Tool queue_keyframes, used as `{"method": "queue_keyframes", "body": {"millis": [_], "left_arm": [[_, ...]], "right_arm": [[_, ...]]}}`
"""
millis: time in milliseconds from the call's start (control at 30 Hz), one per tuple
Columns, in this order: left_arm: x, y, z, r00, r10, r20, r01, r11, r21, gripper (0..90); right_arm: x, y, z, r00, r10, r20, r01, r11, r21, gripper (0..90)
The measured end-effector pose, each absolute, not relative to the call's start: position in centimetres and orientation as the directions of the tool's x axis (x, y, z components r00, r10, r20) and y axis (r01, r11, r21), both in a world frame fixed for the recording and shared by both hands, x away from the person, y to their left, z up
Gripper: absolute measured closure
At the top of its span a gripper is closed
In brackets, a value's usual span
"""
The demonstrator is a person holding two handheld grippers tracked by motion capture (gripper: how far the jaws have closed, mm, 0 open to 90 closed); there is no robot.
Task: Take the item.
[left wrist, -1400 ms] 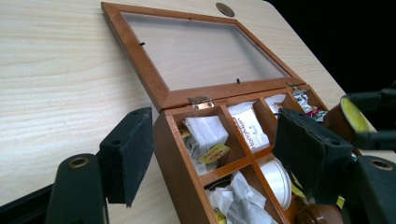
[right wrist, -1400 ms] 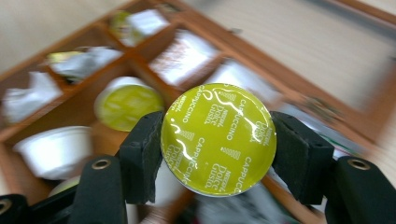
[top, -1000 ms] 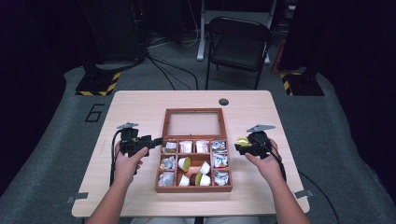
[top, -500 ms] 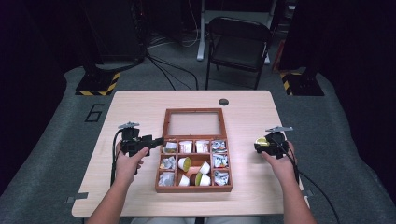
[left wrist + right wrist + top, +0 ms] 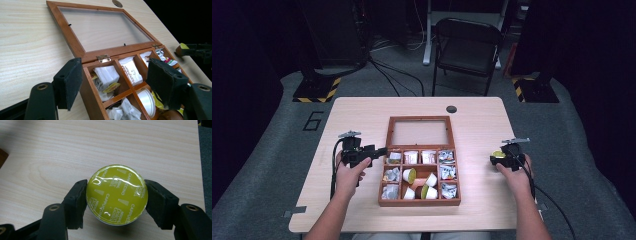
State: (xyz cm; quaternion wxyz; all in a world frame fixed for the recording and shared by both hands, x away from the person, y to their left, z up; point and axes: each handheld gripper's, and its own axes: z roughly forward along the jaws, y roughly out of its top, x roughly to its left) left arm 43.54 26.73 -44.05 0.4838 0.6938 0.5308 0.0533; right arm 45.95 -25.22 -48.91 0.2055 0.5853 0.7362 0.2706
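Note:
A brown wooden box (image 5: pixel 419 202) with several compartments lies mid-table, its glass lid (image 5: pixel 419 119) swung flat behind it. Wrapped sachets (image 5: pixel 445 156) and a few capsules (image 5: pixel 409 175) fill the compartments. My left gripper (image 5: pixel 379 150) is at the box's back left corner. In the left gripper view its jaws (image 5: pixel 117 72) straddle the box wall (image 5: pixel 87 92): the left pad is outside, the right pad over the compartments, with no squeeze visible. To the right of the box, low over the bare table, my right gripper (image 5: pixel 499 159) (image 5: pixel 116 187) is shut on a yellow-green capsule (image 5: pixel 116 195) with a foil top.
A black round plug (image 5: pixel 451 109) sits in the tabletop behind the lid. A folding chair (image 5: pixel 467 45) stands on the floor beyond the table's far edge. The table's right edge (image 5: pixel 518 165) runs close to my right hand.
My right gripper carried the yellow-green capsule from beside the box's right wall rightward and down toward the table's right side. The left gripper and the box stayed put.

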Motion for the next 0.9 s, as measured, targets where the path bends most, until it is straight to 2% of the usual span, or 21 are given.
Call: {"method": "queue_keyframes", "body": {"millis": [167,367,667,900], "left_arm": [[43.5,26.7,-44.1,0.429,0.79,-0.439,0.685,0.032,0.728,28.7],[43.5,26.7,-44.1,0.43,0.79,-0.438,0.686,0.03,0.727,28.7],[43.6,26.8,-44.1,0.43,0.786,-0.444,0.697,0.024,0.717,28.7],[43.7,26.5,-44.3,0.44,0.788,-0.43,0.701,-0.002,0.713,28.7]], "right_arm": [[46.0,-25.2,-49.1,-0.223,0.975,0.019,0.755,0.161,0.636,36.4],[46.0,-25.3,-49.1,-0.219,0.975,0.019,0.746,0.155,0.648,30.9],[45.5,-25.2,-47.3,-0.2,0.979,0.043,0.715,0.116,0.69,29.3],[45.3,-23.3,-46.4,-0.276,0.961,0.01,0.686,0.189,0.703,30.0]]}}
